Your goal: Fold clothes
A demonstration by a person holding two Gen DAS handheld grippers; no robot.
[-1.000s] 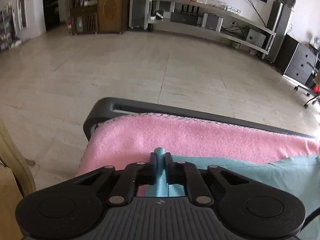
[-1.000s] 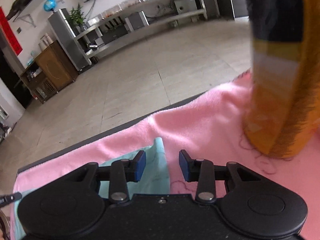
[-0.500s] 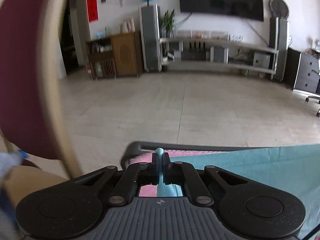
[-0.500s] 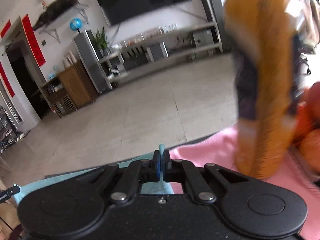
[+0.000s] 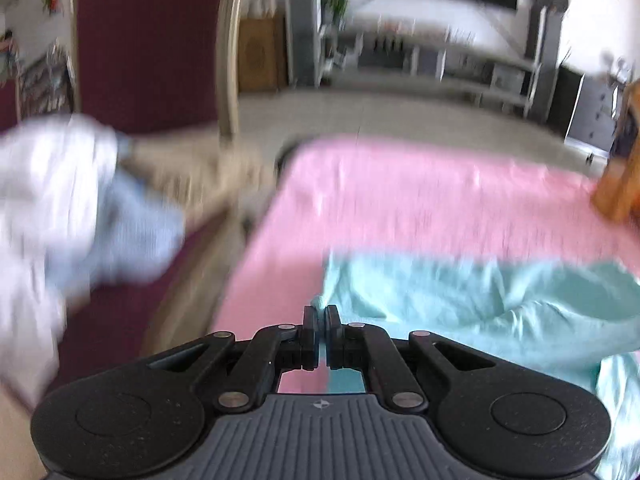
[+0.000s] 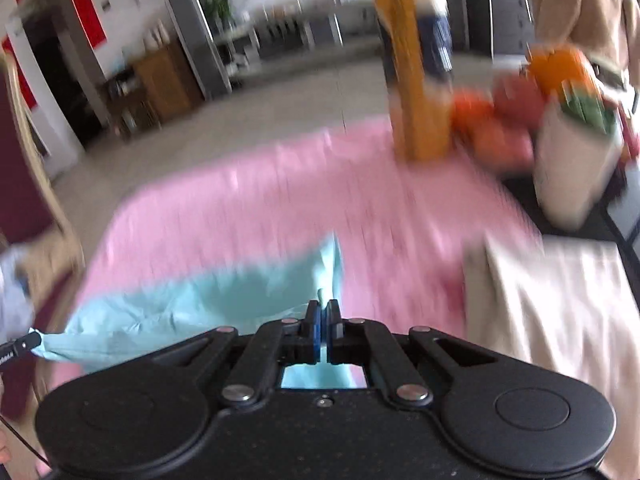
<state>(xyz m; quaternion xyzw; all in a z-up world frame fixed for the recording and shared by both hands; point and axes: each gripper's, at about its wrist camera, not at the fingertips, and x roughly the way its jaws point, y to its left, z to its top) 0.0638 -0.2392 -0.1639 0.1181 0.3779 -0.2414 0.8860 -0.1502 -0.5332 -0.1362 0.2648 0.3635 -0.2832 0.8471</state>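
Pinching a corner of the teal garment [image 5: 460, 300], the left gripper [image 5: 320, 316] has its jaws pressed together on the fabric, a small nub of cloth poking out just above the fingertips. The garment trails off to the right over the pink blanket [image 5: 400, 200] that covers the work surface. To the left, a maroon chair [image 5: 148, 40] carries a heap of pale clothes [image 5: 60, 200] — likely the pile waiting its turn. The picture is smeared, so finer detail cannot be told.

From the right wrist, the right gripper [image 6: 322, 312] is likewise clamped on a teal edge, with the cloth sagging away to the left. Holding two corners at once probably serves to carry one edge across for a fold. A folded beige cloth [image 6: 560, 300] lies at the right, a tall orange container [image 6: 416, 80] stands at the far edge — both apart from the garment.
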